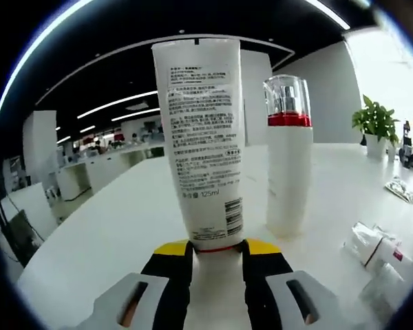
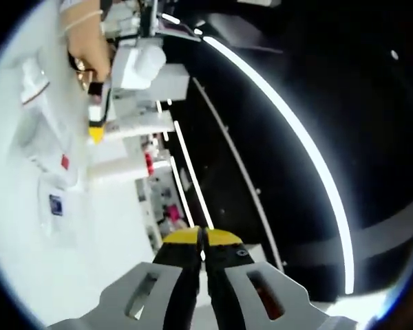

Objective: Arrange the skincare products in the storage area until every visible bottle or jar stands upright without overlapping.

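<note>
A white tube (image 1: pixel 201 137) with printed text and a red cap stands cap-down on the white table (image 1: pixel 103 234). My left gripper (image 1: pixel 217 249) is shut on its lower end, one jaw at each side of the cap. Just right of the tube and slightly behind it, a white pump bottle (image 1: pixel 289 172) with a red band and a clear cap stands upright. In the right gripper view, my right gripper (image 2: pixel 202 237) is shut with nothing in it and points away from the table towards the dark ceiling. The left gripper (image 2: pixel 96 127), held by a hand (image 2: pixel 89 45), shows at the upper left.
Several small white products and packets (image 1: pixel 375 251) lie flat at the table's right side, and they appear as flat packets (image 2: pixel 51 158) in the right gripper view. A potted plant (image 1: pixel 376 125) stands at the far right. The table's left edge (image 1: pixel 48 254) is near.
</note>
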`<action>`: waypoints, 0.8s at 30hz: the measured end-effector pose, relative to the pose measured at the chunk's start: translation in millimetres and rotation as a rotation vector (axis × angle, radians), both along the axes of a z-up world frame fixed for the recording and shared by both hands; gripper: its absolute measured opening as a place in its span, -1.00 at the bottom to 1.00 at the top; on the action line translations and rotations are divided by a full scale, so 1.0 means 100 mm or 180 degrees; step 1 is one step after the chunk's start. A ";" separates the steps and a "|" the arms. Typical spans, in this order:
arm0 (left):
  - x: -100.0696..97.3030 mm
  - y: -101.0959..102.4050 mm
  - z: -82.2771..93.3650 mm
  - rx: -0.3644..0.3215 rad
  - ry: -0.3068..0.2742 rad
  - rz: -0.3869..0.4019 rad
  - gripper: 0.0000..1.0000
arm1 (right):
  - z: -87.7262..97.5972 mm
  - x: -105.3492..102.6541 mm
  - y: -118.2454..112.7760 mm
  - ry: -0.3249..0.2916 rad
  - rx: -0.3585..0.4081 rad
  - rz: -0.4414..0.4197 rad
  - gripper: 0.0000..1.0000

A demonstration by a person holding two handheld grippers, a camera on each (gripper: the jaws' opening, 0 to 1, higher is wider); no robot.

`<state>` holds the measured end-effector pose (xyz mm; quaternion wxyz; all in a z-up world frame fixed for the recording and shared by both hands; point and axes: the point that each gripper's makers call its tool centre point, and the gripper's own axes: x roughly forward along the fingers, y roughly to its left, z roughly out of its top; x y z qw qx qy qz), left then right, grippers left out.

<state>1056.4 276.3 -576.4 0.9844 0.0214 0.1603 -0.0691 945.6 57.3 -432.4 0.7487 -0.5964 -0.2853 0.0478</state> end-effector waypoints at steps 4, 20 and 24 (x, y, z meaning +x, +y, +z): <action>0.08 -0.06 0.00 -0.0045 -0.0019 0.0027 -0.42 | -0.02 0.01 0.03 0.0017 -0.0019 0.0004 -1.00; 0.13 -0.12 -0.02 -0.0071 -0.0081 -0.0027 -0.42 | -0.44 0.15 0.07 0.1139 0.0384 0.0165 -1.00; 0.12 -0.12 -0.02 -0.0066 -0.0073 -0.0046 -0.42 | -0.82 0.31 0.05 0.1901 0.0521 0.0077 -1.00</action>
